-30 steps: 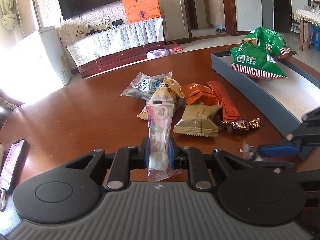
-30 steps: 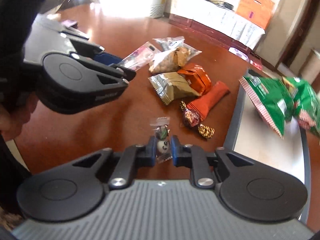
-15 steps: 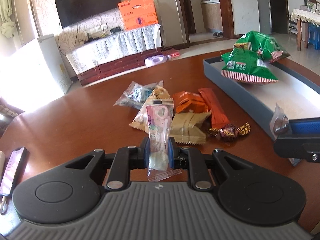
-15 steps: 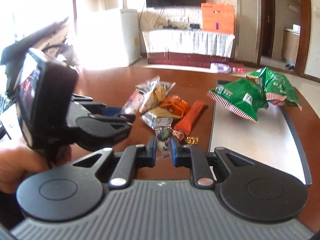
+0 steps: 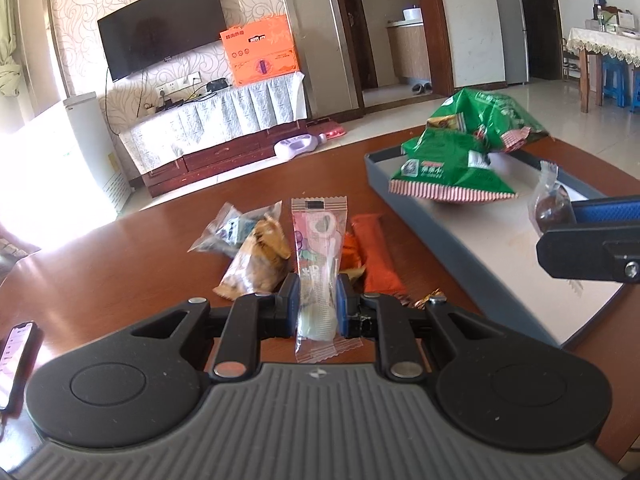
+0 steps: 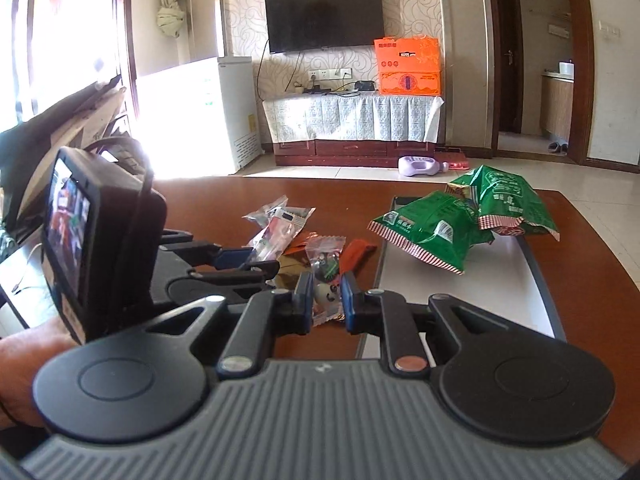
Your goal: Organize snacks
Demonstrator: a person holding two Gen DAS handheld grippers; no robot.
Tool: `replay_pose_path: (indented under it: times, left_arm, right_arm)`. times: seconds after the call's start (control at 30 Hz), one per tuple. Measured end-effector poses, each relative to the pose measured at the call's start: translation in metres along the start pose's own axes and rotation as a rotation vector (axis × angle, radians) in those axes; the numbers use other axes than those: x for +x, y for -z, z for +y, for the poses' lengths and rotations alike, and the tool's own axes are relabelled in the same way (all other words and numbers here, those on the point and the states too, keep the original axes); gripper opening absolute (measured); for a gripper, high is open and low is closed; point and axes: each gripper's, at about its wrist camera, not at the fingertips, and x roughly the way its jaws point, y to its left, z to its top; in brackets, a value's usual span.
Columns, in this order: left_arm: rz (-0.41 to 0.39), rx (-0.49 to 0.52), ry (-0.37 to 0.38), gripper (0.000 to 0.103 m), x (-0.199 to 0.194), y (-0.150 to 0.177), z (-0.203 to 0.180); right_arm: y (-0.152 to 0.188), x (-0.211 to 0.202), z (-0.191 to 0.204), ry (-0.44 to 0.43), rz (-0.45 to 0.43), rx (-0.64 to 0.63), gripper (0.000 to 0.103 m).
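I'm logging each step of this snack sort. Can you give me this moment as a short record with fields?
left tongs: shut on pink packet
right tongs: shut on clear candy packet
tray: grey, holds two green bags
table: loose snacks in a pile, orange packet among them; phone at the left edge
done so far: only the green bags are in the tray

Bright daylight from the left, blown out to white over the cabinet and floor. Glare across the polished table. Strong fisheye bending at the edges. Slight motion blur on the green bags; sharp elsewhere.
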Motion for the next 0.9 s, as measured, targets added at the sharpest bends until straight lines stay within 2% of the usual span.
replay_pose_path:
  times: [0.6, 0.9]
  left_arm:
    - [-0.028, -0.027, 0.092, 0.021, 0.008, -0.024, -0.045]
    - [-0.041, -0.017, 0.143, 0.021, 0.014, -0.030, -0.064]
  right_arm:
    - [0.007, -0.019, -0.045, 0.111, -0.020, 0.072, 0.018]
    - [0.011, -0.019, -0.059, 0.134, -0.016, 0.098, 0.018]
